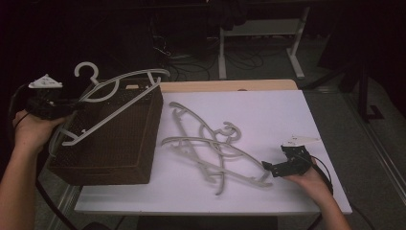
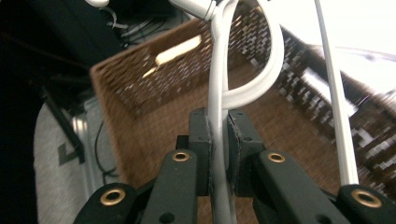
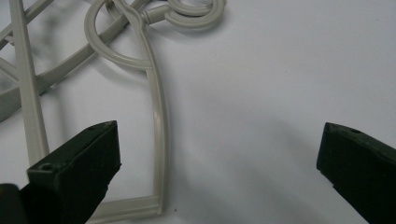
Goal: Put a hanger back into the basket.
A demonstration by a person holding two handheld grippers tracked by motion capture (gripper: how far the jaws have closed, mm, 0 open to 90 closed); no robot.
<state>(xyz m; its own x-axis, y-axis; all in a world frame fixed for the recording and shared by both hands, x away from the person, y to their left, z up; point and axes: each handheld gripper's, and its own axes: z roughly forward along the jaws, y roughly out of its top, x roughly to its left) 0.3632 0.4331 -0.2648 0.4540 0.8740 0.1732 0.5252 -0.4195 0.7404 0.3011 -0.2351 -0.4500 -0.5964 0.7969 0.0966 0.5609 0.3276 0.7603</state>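
The held hanger [image 1: 115, 93] is white plastic; the basket [image 1: 112, 143] under it is dark brown with a fine woven pattern, showing light gaps between the strands in the left gripper view; the two hangers [image 1: 210, 148] lying on the surface [image 1: 268, 115] are pale grey; the surface is plain white with a light wooden edge at the far side; both grippers are black, the left gripper [image 2: 218, 140] with brass-coloured rivets.

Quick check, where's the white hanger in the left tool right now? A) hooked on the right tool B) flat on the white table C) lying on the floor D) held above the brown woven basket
D: the left tool is clamped on the white hanger, which hangs over the brown woven basket in the high view.
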